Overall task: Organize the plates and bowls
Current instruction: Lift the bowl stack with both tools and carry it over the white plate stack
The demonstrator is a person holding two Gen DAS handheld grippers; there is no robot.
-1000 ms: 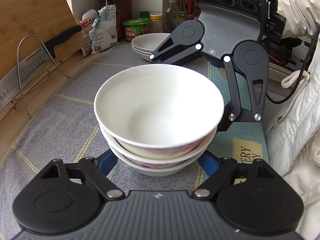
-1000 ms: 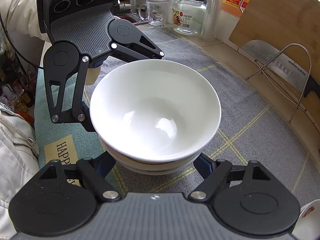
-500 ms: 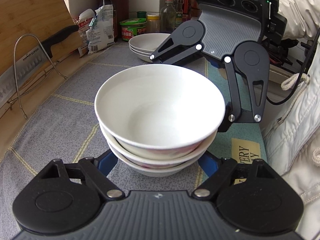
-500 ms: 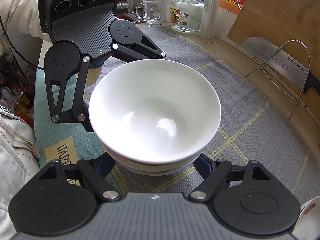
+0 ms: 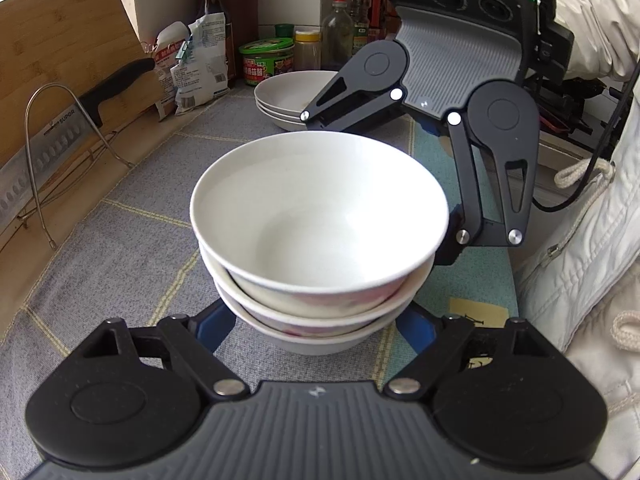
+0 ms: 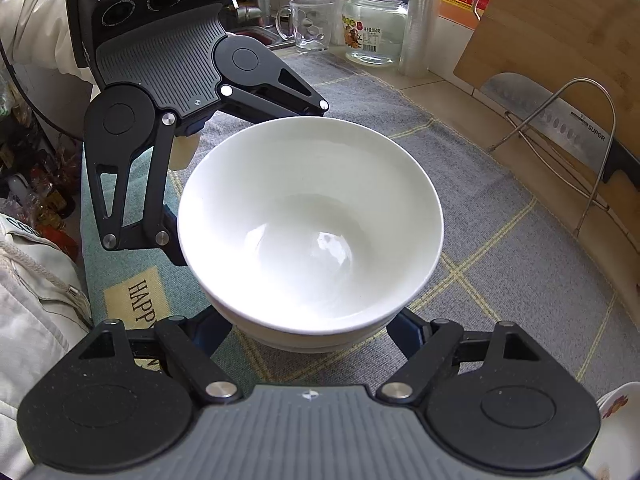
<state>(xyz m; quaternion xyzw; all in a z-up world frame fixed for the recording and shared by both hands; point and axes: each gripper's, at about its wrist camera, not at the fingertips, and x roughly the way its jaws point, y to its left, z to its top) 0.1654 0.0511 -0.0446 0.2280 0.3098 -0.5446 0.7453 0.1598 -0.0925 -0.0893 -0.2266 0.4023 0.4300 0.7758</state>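
Three bowls (image 5: 320, 248) are nested in one stack on the grey mat (image 5: 132, 220), and that stack is flanked from opposite sides: the left gripper (image 5: 316, 330) is set at its near side in the left wrist view, the right gripper (image 5: 376, 184) at its far side. Each gripper's jaws are spread wide about the foot of the stack, but whether the pads press on it cannot be told. A pile of plates (image 5: 288, 98) is seen beyond the stack, on the right gripper's side, so any carry there is judged to need both grippers together.
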